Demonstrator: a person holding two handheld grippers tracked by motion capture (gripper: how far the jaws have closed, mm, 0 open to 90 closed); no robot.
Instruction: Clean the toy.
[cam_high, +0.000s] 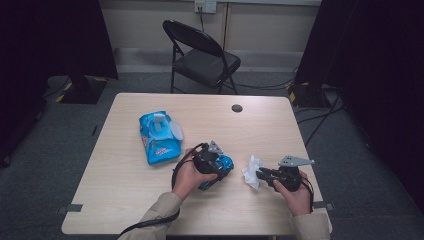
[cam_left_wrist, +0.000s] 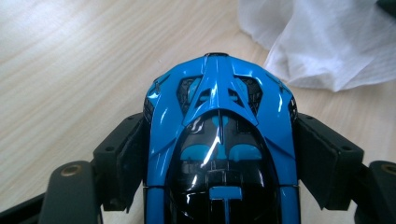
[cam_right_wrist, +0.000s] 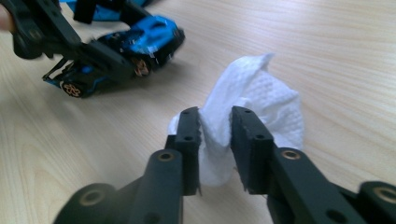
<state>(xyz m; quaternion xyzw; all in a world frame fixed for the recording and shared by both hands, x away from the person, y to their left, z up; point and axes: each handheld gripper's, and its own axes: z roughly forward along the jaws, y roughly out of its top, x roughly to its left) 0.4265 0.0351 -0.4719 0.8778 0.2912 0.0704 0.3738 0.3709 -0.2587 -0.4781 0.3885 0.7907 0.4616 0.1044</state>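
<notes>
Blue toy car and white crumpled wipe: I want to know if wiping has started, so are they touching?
Apart. The right gripper view shows bare wooden table between the blue toy car and the white crumpled wipe.

Tan sleeves, black left gripper (cam_high: 214, 165) and right gripper (cam_high: 265, 175), grey three-cornered plates, black trailing cables

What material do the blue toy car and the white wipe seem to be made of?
Blue toy car: probably hard plastic or painted metal; its glossy shell shows sharp highlights. White wipe: soft nonwoven tissue or cloth, matte, with an embossed dotted texture and crumpled folds.
</notes>
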